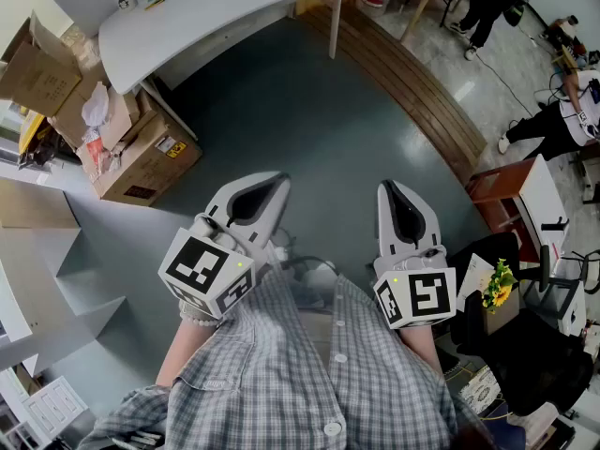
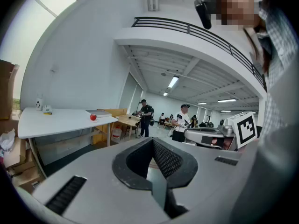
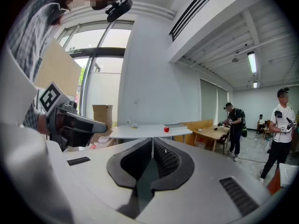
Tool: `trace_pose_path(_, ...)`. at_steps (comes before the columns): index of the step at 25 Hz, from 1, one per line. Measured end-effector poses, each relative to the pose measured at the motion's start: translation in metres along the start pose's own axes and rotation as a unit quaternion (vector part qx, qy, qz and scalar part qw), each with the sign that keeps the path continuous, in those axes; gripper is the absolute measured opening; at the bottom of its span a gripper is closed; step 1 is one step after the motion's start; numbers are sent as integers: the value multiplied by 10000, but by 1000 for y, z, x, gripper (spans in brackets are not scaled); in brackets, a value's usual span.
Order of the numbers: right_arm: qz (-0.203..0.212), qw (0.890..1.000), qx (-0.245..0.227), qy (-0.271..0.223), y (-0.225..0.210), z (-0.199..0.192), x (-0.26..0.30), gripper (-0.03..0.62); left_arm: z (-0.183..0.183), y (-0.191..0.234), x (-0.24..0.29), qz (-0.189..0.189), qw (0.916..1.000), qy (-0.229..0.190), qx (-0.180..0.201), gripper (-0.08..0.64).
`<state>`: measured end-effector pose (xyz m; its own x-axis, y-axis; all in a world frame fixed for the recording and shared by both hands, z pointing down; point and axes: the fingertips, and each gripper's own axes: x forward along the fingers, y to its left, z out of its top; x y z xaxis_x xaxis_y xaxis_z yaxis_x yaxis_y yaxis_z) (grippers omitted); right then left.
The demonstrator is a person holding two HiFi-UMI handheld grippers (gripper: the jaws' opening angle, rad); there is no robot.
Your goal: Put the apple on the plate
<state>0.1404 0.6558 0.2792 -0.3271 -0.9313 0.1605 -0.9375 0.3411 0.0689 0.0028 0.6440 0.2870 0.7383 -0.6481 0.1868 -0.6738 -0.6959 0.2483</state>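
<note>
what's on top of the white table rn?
On the white table: a red apple, a flat grey thing beside it, two small items at the other end. Nothing covers it; too far to confirm a plate.

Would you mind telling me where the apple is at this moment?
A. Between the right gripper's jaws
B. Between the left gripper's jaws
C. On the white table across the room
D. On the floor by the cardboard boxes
C: the apple sits on top of the white table, well ahead of the person, and neither gripper view shows anything between the jaws.
</note>
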Motion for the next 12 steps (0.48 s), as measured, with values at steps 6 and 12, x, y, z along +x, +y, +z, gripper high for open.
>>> trace_pose_path(6,-52,10000,-27,-7,1,0,0,31,2,3,0,-50,10000,-20,23,9)
trace_pose_path(12,-30,10000,17,-70,10,3,0,31,1,6,-2,-164,9998,-4,64,9)
